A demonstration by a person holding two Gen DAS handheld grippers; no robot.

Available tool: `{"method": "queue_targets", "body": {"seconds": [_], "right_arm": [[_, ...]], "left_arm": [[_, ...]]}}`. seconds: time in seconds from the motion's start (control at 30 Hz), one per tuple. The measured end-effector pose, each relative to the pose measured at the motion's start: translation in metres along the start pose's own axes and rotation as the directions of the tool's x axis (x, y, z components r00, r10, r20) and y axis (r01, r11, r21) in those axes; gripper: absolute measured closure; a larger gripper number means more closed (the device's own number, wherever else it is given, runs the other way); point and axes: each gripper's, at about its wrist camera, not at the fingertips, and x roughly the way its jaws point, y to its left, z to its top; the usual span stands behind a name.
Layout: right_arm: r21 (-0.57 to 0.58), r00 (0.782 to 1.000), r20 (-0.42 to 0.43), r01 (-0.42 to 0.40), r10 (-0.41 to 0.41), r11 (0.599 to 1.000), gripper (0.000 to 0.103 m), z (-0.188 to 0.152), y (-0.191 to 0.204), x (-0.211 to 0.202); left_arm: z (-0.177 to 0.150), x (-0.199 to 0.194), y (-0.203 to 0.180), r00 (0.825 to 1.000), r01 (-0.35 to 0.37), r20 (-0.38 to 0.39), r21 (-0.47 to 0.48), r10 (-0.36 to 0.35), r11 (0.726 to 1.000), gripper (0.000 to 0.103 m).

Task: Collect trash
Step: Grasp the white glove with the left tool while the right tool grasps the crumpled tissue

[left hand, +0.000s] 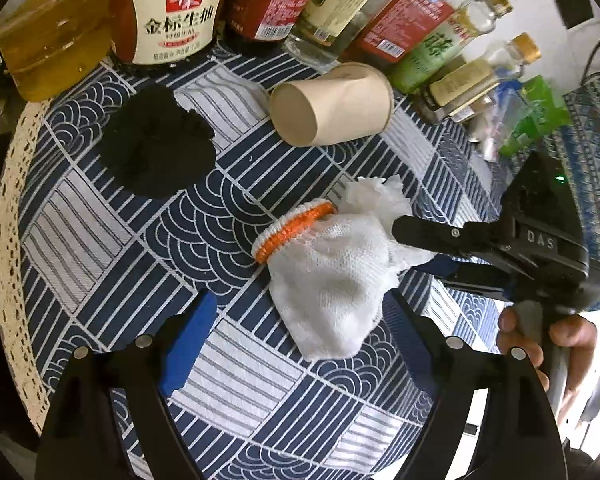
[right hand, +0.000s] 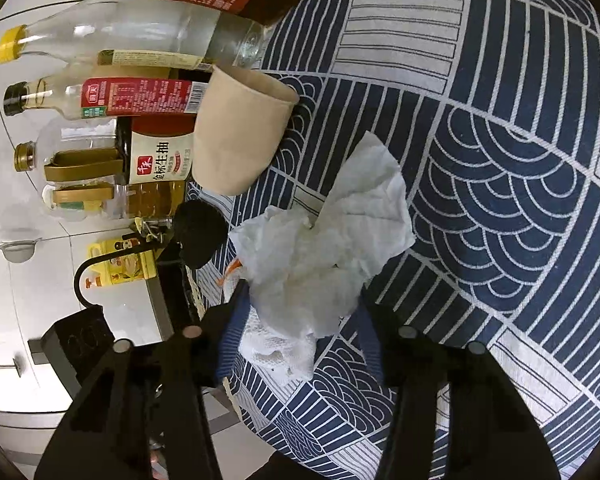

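A white knit glove with an orange cuff lies on the blue patterned tablecloth. A crumpled white tissue lies against its far side; it also shows in the right wrist view, on top of the glove. My right gripper is open, its fingers on either side of the tissue and glove; it also shows in the left wrist view. My left gripper is open, with the glove between its fingertips. A tan paper cup lies on its side. A black fuzzy wad lies to the left.
A row of sauce and oil bottles stands along the table's far edge, close behind the cup. A green packet lies at the right. The tablecloth's lace edge runs along the left. A counter with a black box lies beyond the table.
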Motion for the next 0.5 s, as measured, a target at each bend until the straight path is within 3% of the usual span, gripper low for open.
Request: {"method": "queue_targets", "body": {"seconds": [0.13, 0.5], "right_arm": [[0.002, 1.0, 0.006, -0.011, 0.011, 1.0, 0.065, 0.004, -0.004, -0.002], [-0.035, 0.996, 0.073, -0.057, 0.059, 0.998, 0.071, 0.007, -0.002, -0.034]], "left_arm": [[0.002, 0.01, -0.001, 1.0, -0.014, -0.014, -0.009, 0.014, 1.0, 0.02], [0.008, 0.025, -0.013, 0.999, -0.028, -0.042, 0.007, 0.028, 1.0, 0.02]]}}
